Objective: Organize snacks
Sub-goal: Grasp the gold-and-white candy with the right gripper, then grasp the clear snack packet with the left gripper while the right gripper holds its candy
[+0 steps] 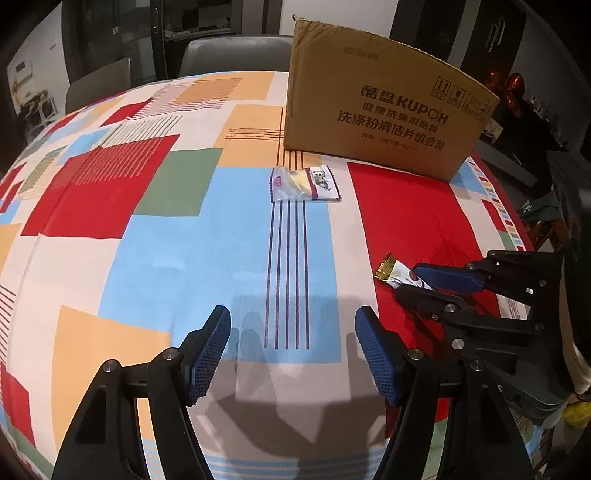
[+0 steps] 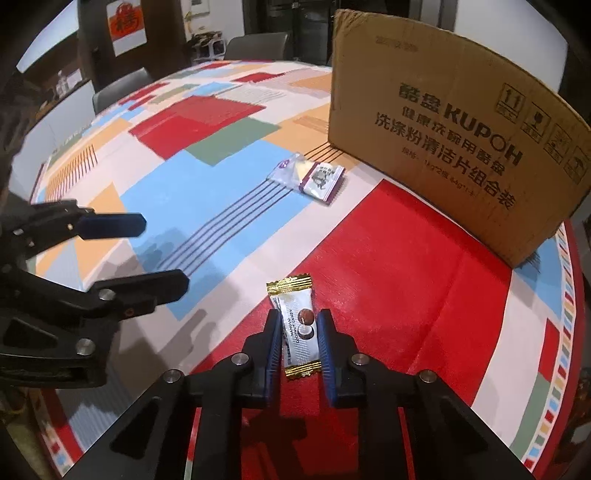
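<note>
- My right gripper (image 2: 298, 334) clasped a candy (image 2: 297, 328) on the patchwork cloth (image 2: 207, 184).
- My left gripper (image 1: 293, 350) gaped.
- Box (image 2: 454, 122) and chairs (image 1: 229, 53) stood behind.

A tablecloth (image 1: 166, 258) in blocks of red, blue, orange, green and white, with sets of thin dark stripes, covers the whole table. Grey chairs (image 1: 232, 55) stand at its far edge, in front of dark cabinets (image 1: 110, 40). A white sign with a red and orange figure (image 2: 125, 27) hangs on the wall at the back, and some red-orange shiny things (image 1: 511, 86) show off to the right, too blurred to make out.
</note>
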